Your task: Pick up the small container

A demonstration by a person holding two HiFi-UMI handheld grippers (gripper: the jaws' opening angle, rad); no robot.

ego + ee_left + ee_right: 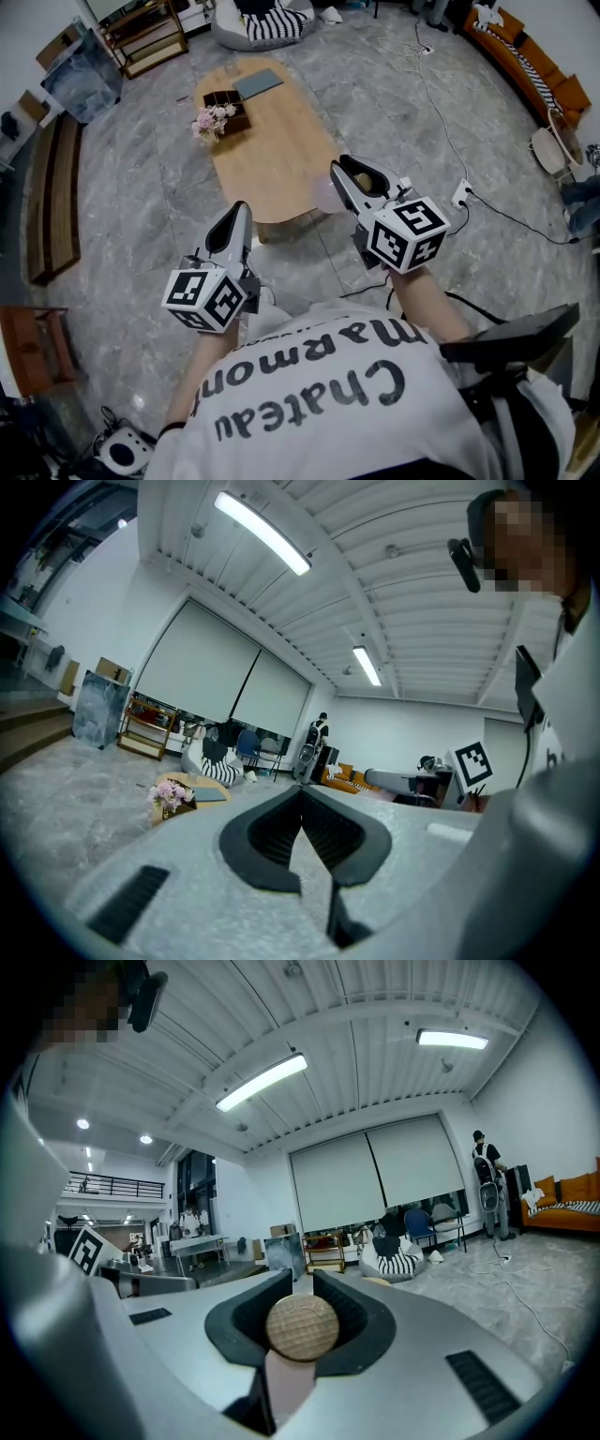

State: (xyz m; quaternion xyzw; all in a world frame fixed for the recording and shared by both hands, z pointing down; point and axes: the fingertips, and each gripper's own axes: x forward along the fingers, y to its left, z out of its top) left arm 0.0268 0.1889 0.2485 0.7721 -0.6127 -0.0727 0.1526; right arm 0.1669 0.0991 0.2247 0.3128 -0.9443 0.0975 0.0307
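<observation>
My right gripper [345,176] [302,1283] is shut on the small container [302,1327], held up in the air above the floor near the wooden table's [281,159] near end. The container has a round, light wooden lid [363,178] that faces the gripper's camera, and a pale pink body [324,194] that hangs below the jaws. The left gripper [238,216] [302,803] is held lower and to the left, above the grey floor. Its dark pads meet at the front with nothing between them.
On the table's far end stand pink flowers [214,120], a dark tray [230,101] and a grey-blue pad [258,82]. A power strip with cables [461,194] lies on the floor at the right. A wooden bench [56,197] runs along the left, an orange sofa [525,56] along the far right.
</observation>
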